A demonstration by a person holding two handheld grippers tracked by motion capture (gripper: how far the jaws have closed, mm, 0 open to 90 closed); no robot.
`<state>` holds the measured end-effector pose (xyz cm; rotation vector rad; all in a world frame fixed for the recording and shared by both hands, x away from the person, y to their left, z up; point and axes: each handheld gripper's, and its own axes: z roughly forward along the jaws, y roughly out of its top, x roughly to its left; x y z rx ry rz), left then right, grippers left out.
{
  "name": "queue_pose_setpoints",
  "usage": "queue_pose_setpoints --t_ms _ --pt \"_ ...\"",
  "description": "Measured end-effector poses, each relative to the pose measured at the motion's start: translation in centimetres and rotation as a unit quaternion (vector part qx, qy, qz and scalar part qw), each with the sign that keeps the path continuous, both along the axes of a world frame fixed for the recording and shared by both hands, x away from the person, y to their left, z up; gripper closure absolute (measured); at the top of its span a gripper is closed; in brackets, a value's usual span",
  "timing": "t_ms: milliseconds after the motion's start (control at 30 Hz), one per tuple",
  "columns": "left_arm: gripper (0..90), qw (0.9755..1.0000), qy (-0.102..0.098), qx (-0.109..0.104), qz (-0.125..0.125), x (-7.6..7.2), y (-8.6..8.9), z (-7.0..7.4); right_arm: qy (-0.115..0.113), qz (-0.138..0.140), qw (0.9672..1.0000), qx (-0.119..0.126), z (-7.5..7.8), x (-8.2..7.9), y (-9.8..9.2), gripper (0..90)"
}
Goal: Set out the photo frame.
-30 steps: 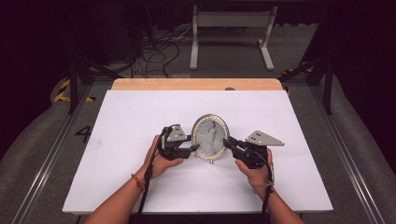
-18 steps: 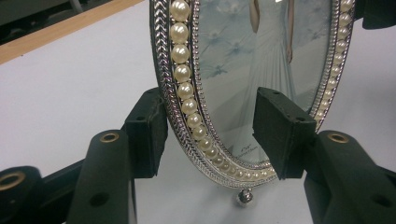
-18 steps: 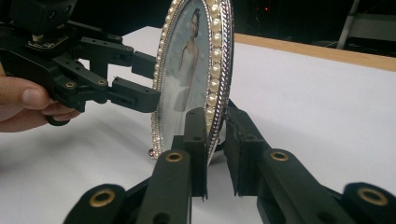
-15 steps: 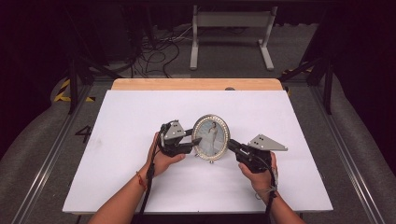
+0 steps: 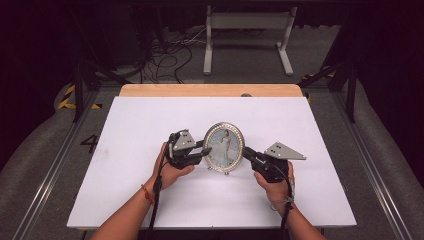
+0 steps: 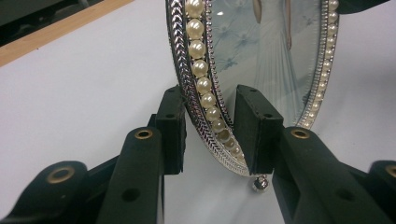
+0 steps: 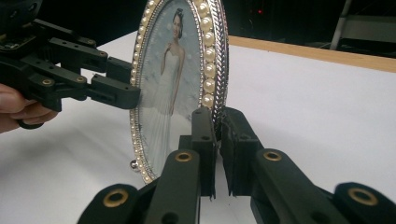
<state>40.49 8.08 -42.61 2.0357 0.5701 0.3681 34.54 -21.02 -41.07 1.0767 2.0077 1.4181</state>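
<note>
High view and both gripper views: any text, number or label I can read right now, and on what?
"4": a dark digit on the grey floor left of the table.
Picture frame: a photo behind glass and pearl trim, no lettering.
Left gripper and right gripper: no markings readable.

- The picture frame (image 5: 223,147) stands upright near the middle of the table (image 5: 150,120)
- The left gripper (image 5: 199,152) is at its nine o'clock, the right gripper (image 5: 247,153) at its four o'clock, each astride the frame's rim

Oval picture frame (image 5: 224,148) on white table (image 5: 150,120)
</note>
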Motion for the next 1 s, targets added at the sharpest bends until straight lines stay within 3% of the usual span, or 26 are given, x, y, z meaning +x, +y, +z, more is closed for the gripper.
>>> queue_pose_setpoints --t_ms 67,233,333,600,667,1000 --pt "63.3 0.9999 -0.008 0.014 0.002 -0.19 -0.05 0.01 -0.001 0.001 1.0000 0.002 0.00 0.14 0.07 84.5" --pt "62.8 0.9996 -0.012 0.024 0.001 -0.48 0.20 0.02 0.000 0.002 1.0000 -0.001 0.08 0.33 0.31 84.4" --pt "60.4 0.9999 -0.004 0.012 -0.002 -0.34 0.32 -0.01 -0.002 0.002 1.0000 -0.001 0.07 0.46 0.33 84.3" --pt "51.7 0.9997 -0.021 0.007 -0.006 -0.51 -0.36 0.00 -0.011 -0.018 0.9997 -0.012 -0.19 -0.19 0.21 83.2" --pt "48.2 0.9998 -0.021 0.005 -0.006 -0.40 -0.27 -0.01 -0.005 -0.013 0.9998 -0.011 -0.25 -0.38 0.06 83.6" --pt "51.3 0.9999 -0.009 0.003 -0.005 0.11 -0.28 -0.54 0.003 0.000 0.9998 -0.022 -0.58 -0.25 0.22 82.3"
